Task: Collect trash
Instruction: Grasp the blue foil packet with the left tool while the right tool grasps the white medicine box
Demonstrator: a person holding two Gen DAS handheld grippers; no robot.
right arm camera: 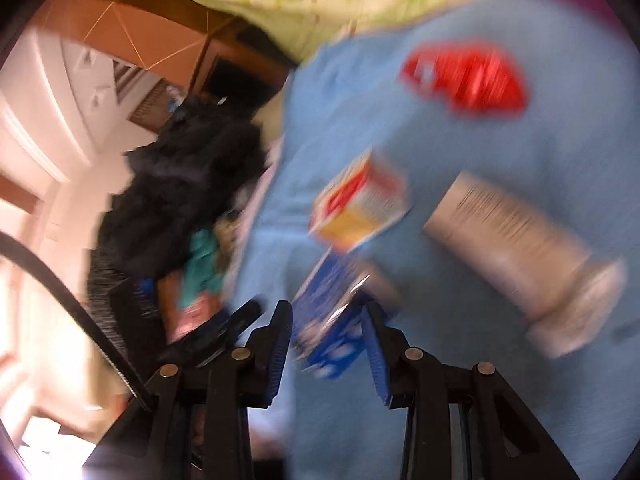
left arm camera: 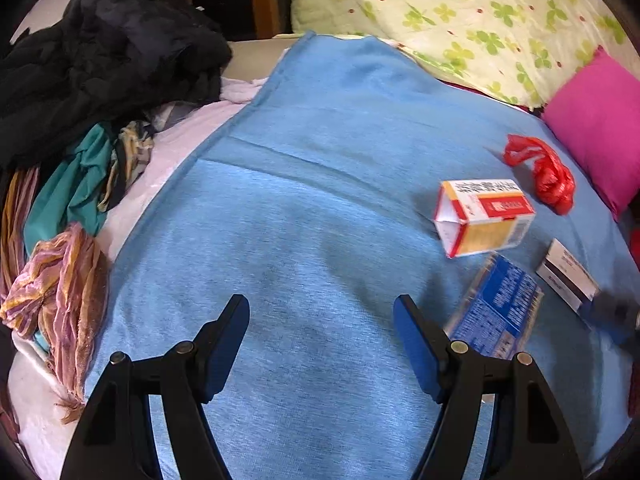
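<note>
Right claw [right arm camera: 326, 344] clamped on the blue carton [right arm camera: 328, 320], the rest of the trash waiting on the bed's blue blanket [left arm camera: 320, 200].

Taking the red-and-yellow box [left arm camera: 484, 216] as the marker: the blue carton sits just in front of it, nipped at its near end between the right claw's pads (the picture is smeared, so how deep the bite goes I cannot tell). The red plastic bag [left arm camera: 540, 172] lies just beyond the box, and a grey-and-white box [left arm camera: 568, 276] lies just to the box's right. The left claw [left arm camera: 320, 340] hangs wide and empty over bare blanket, well to the box's left. These cartons look light, probably empty, stiff along the edges but easily crushed across the broad faces, so I would grip across a narrow side near a corner. The bag is limp and slippery; pinch a bunched fold.
</note>
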